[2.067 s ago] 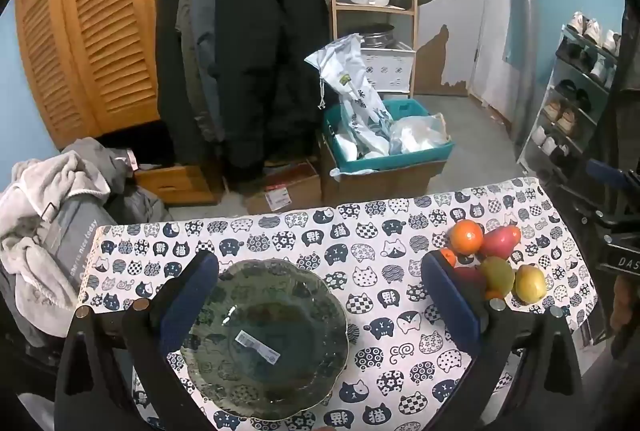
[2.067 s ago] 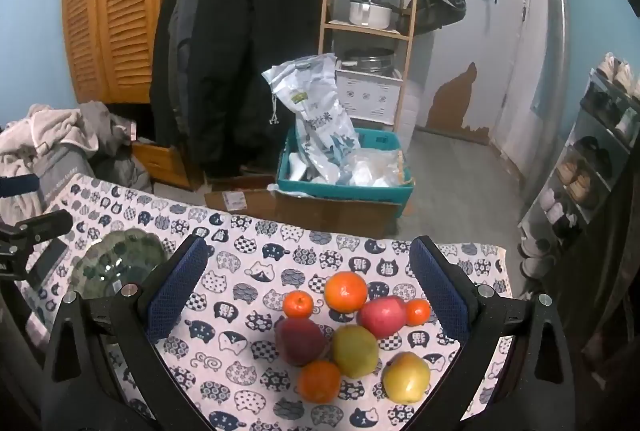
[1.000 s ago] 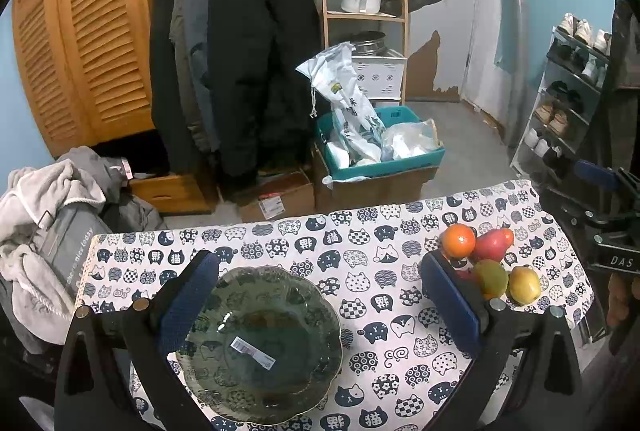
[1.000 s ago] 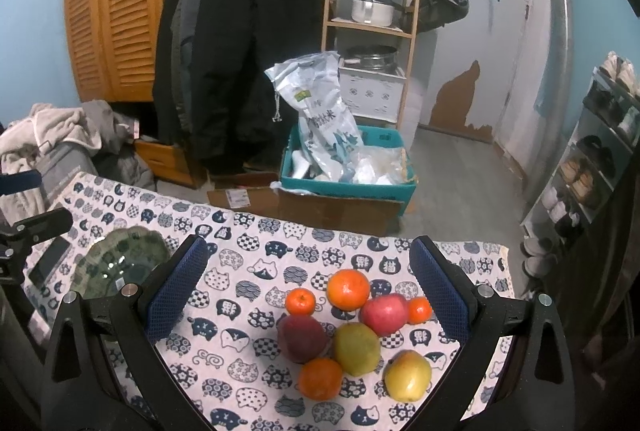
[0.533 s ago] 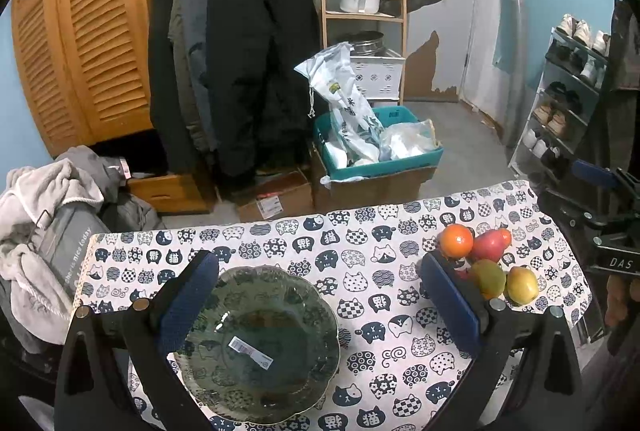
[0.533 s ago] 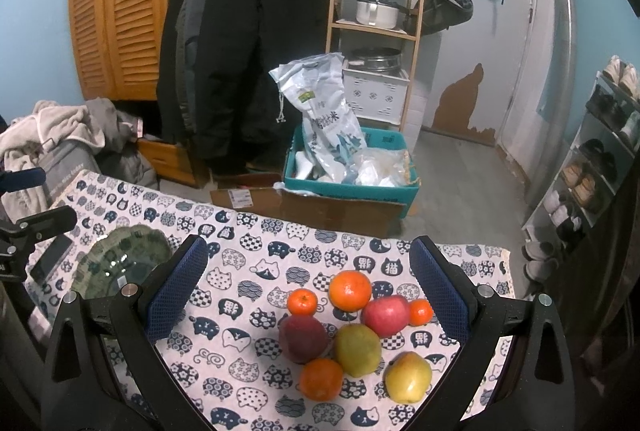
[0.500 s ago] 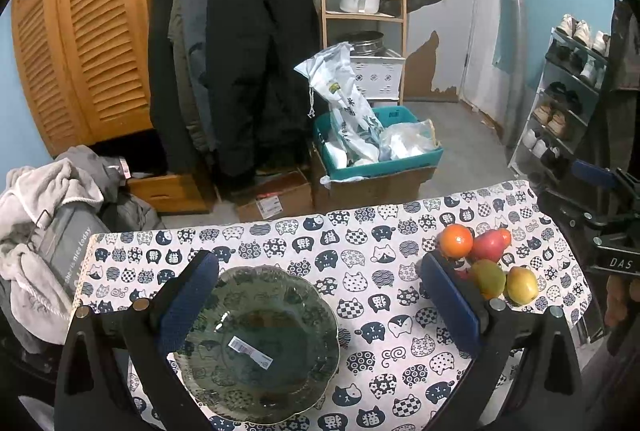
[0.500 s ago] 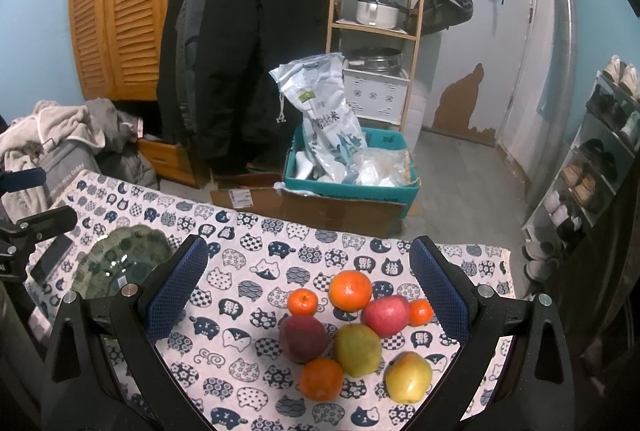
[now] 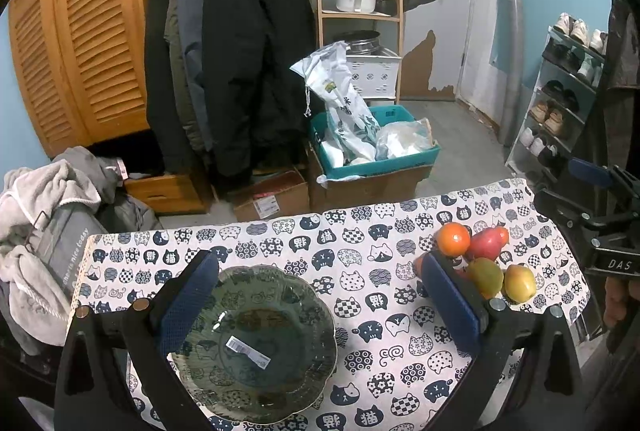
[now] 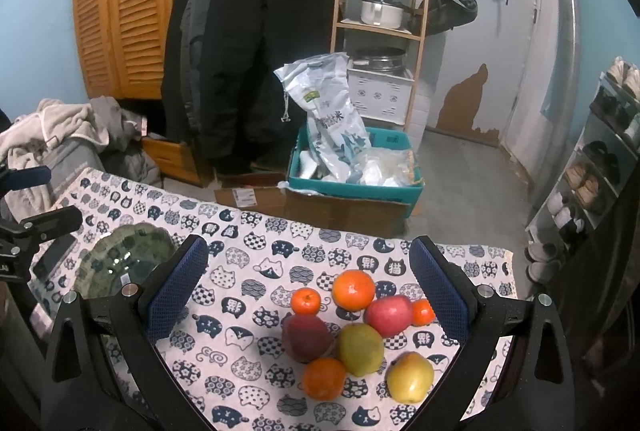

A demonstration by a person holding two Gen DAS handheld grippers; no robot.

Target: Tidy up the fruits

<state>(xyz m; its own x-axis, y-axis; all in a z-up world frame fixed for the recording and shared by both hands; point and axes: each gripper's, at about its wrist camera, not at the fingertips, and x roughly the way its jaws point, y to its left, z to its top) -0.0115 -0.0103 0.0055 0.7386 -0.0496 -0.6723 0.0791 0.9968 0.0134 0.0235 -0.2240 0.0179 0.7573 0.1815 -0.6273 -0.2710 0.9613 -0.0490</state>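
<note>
While poised above the plate (image 9: 256,343), left tool (image 9: 320,305) spread wide, right tool (image 10: 306,289) likewise over fruit (image 10: 354,327).

It is a home entrance room: coats (image 9: 224,43) hang upper left, a shoe rack (image 9: 560,99) stands right, a cooking pot (image 10: 382,13) on the wooden shelf.

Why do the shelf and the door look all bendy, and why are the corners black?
Both wrist views use a fisheye lens. In the right wrist view the wooden shelf and door bow outward. In the left wrist view the cupboard curves too. The black corners are the lens's round edge; the fruit stays sharp.
</note>
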